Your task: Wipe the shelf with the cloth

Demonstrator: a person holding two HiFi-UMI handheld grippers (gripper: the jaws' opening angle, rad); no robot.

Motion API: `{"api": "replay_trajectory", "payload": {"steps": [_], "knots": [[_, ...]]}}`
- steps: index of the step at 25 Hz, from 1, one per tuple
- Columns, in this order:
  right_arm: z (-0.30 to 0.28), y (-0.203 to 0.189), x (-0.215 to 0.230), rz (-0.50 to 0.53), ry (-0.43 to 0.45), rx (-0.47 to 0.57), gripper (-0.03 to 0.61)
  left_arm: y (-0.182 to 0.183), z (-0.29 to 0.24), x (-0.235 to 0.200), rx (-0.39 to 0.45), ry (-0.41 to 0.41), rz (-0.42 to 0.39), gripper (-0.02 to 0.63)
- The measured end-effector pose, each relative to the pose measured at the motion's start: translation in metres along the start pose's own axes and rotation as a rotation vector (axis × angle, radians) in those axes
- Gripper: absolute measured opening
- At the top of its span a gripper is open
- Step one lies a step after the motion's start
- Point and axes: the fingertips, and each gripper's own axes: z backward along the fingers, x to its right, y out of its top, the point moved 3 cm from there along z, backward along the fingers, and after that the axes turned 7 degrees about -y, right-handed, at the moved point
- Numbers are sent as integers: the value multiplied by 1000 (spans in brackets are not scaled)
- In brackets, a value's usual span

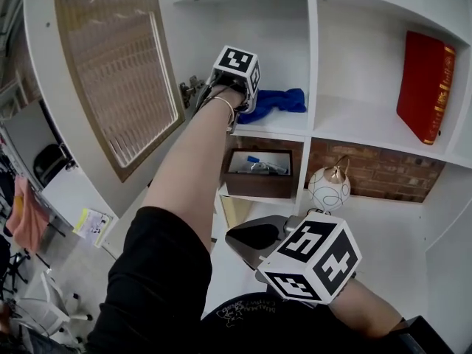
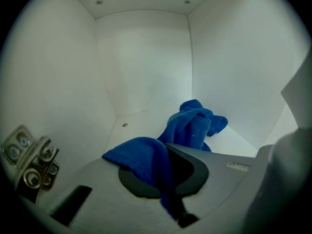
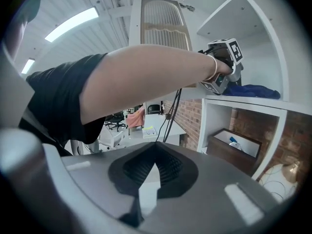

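Cloth gripped and resting on the shelf; the wiping itself looks barely begun.

The left gripper (image 2: 165, 179) is clamped on one end of the blue cloth (image 2: 195, 126), whose bunched remainder lies on the shelf (image 2: 141, 126) toward the compartment's right wall; no wiped track shows on the white board, so most of the surface probably remains to be covered; the right gripper (image 3: 155, 172) hangs low in front, jaws closed together on nothing, taking no part.
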Motion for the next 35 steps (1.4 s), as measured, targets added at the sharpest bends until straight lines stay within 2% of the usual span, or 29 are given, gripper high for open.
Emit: {"api": "replay_trajectory", "payload": {"steps": [2,4,9,16,22,27,35], "knots": [[-4,2,-7,17,30,0,5,0,7,-9,75,8,66,9],[-6,4,-12,29,51,0,5,-1,13,-13,102,39,78,9],[-10,3,-17,29,76,3,3,-12,6,1,-3,100,-31,8],[-7,-1,-17,18,86,5,5,-8,2,12,-5,32,18,8],[-4,-3,-17,9,75,7,4,-2,-4,40,-17,-57,33,8],[-1,-6,-18,6,64,8,5,3,-10,67,-28,-102,-13,8],[6,-8,-17,-11,40,21,3,8,-15,110,-37,-207,-41,8]]}}
